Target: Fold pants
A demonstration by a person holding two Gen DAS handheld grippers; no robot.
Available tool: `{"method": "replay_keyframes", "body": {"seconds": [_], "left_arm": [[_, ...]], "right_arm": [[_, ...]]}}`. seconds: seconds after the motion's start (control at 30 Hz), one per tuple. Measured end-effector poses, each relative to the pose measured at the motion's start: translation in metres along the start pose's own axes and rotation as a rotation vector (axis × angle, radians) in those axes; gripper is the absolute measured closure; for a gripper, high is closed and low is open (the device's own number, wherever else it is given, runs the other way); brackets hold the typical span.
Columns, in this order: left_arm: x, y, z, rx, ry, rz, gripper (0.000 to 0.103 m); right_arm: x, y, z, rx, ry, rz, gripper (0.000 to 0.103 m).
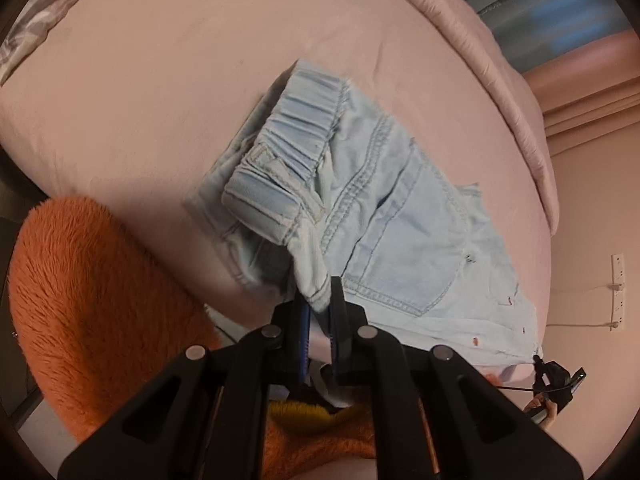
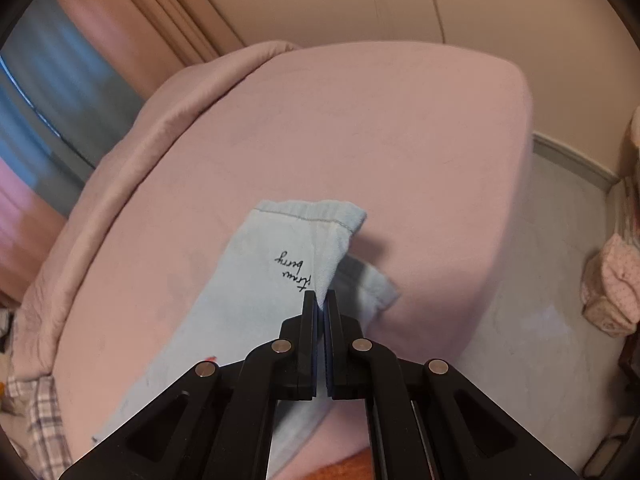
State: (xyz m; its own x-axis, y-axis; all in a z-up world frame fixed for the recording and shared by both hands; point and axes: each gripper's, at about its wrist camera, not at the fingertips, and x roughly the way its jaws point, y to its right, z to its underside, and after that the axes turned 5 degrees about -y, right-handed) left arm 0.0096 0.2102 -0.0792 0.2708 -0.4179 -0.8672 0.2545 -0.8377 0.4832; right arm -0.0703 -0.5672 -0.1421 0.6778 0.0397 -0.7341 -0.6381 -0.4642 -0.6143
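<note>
Pale-blue denim pants [image 1: 384,216] lie partly on a pink bedsheet [image 1: 160,80], the ribbed elastic waistband [image 1: 296,136] bunched and rolled over, double-stitched seams curving round a back pocket. The left gripper [image 1: 320,300] has its black fingers clamped on a fold of cloth below the waistband. The right gripper [image 2: 322,300] pinches a leg near the hem [image 2: 308,216], beside handwritten black lettering [image 2: 294,274]. A shaggy orange fabric [image 1: 100,300] sits at the bed's edge, and a quilted pink blanket [image 1: 500,80] lies bunched along the far side.

Left tool [image 1: 319,289] pinching jeans [image 1: 384,216]
</note>
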Motion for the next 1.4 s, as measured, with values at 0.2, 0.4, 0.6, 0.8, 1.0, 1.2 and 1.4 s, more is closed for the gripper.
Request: {"method": "replay_keyframes", "body": {"seconds": [0.2, 0.4, 0.6, 0.8, 1.0, 1.2, 1.4], "left_arm": [[0.032, 0.005, -0.004, 0.024, -0.035, -0.086, 0.091], [0.033, 0.012, -0.008, 0.031, -0.038, -0.103, 0.089], [-0.004, 0.013, -0.008, 0.024, 0.007, -0.086, 0.063], [-0.042, 0.01, -0.029, 0.025, 0.188, -0.085, 0.032], [-0.004, 0.022, -0.064, 0.091, 0.106, -0.008, 0.032], [0.019, 0.004, -0.066, 0.111, 0.082, -0.032, 0.047], [0.013, 0.006, -0.043, 0.148, 0.099, -0.094, 0.075]], "right_arm": [[0.04, 0.013, 0.009, -0.001, -0.098, 0.081, 0.1], [0.047, 0.012, 0.017, -0.047, -0.092, 0.151, 0.102], [0.022, -0.029, 0.023, -0.249, -0.049, 0.325, 0.067], [-0.014, -0.112, 0.05, -0.47, 0.01, 0.115, 0.042], [0.0, -0.224, 0.101, -0.728, -0.199, -0.244, 0.042], [0.026, -0.314, 0.164, -0.943, -0.392, -0.395, 0.042], [0.052, -0.347, 0.205, -1.035, -0.547, -0.418, 0.042]]}}
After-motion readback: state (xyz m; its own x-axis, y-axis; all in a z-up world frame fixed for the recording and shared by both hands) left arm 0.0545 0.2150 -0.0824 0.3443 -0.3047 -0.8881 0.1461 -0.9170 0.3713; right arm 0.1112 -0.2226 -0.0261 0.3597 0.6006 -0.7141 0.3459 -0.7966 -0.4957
